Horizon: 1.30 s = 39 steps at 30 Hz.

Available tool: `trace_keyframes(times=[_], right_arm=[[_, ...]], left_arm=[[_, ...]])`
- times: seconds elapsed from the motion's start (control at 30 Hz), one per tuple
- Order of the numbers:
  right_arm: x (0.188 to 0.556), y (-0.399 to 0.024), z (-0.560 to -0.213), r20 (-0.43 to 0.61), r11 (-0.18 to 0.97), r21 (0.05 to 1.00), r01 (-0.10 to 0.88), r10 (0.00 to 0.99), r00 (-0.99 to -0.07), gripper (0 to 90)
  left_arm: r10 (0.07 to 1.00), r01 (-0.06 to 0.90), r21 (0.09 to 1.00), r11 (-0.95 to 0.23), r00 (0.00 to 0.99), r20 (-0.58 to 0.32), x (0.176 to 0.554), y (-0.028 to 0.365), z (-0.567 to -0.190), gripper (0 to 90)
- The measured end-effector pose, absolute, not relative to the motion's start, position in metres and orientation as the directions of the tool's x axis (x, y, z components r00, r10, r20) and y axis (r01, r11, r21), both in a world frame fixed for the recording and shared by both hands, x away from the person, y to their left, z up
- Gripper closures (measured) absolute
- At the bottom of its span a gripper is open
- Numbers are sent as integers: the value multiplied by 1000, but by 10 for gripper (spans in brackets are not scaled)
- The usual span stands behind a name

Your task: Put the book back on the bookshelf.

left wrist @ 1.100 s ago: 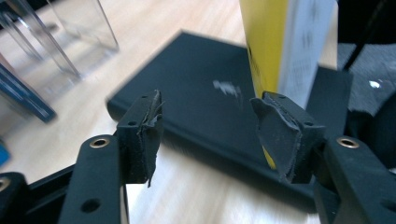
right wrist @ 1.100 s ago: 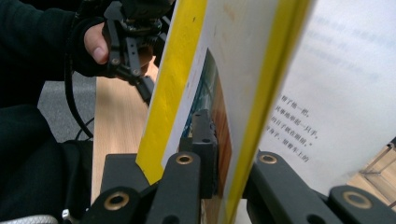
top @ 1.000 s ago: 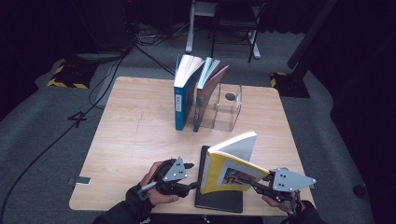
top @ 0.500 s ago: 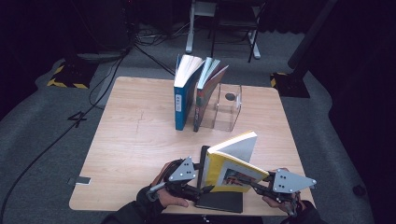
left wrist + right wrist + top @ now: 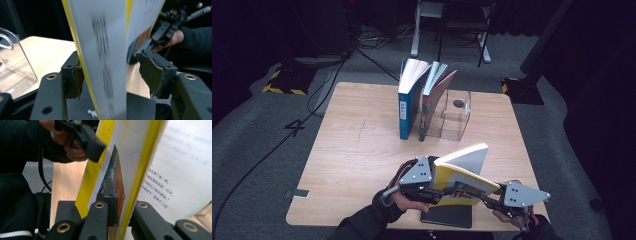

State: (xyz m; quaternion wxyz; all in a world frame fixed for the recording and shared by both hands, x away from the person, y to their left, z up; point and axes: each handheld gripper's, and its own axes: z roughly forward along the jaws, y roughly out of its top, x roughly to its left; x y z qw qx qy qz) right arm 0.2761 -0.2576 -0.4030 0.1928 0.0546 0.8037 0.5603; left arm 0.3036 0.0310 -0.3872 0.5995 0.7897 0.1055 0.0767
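Note:
A yellow book (image 5: 462, 167) is held tilted above the table's front edge, pages facing up and back. My right gripper (image 5: 486, 193) is shut on its front cover, and in the right gripper view the jaws (image 5: 120, 200) clamp that cover low down. My left gripper (image 5: 438, 189) sits at the book's left end. Its jaws have just been closing, with the book's spine (image 5: 105, 50) between them. One pad (image 5: 77, 77) lies against the spine, while the other pad (image 5: 150, 72) stands a little apart. A black book (image 5: 447, 216) lies flat underneath.
A blue book (image 5: 409, 100) and a second book (image 5: 434, 97) stand upright at the back of the wooden table (image 5: 357, 150), leaning on a clear acrylic stand (image 5: 457, 112). The other hand (image 5: 72, 147) is close behind the cover.
My left gripper has risen and moved right from beside the black book to the yellow book's spine. The right gripper and the book have stayed put.

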Motion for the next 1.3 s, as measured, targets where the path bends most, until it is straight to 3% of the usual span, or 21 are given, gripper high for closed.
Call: trace_keyframes(times=[0.33, 0.5, 0.73, 1.07, 1.23, 1.3], right_arm=[[277, -257, -404, -246, 363, 923, -128, 301, -921, 856], [278, -258, -404, -241, 364, 924, -120, 308, -921, 816], [276, -260, -404, -262, 391, 911, -127, 313, -913, 779], [280, -280, -417, -246, 438, 896, -66, 369, -896, 688], [285, -289, -427, -213, 442, 897, -16, 401, -891, 686], [288, -291, -432, -221, 468, 884, 0, 417, -882, 639]], left_arm=[[251, 29, 978, -205, 968, 24, 301, 32, -362, 539], [217, 5, 979, -203, 975, 40, 298, 32, -361, 732], [229, -7, 978, -211, 972, 56, 295, 32, -360, 744], [257, -4, 976, -216, 964, 61, 292, 33, -360, 745], [258, -7, 977, -215, 964, 64, 292, 34, -360, 746], [250, -5, 977, -211, 967, 59, 292, 35, -361, 746]])
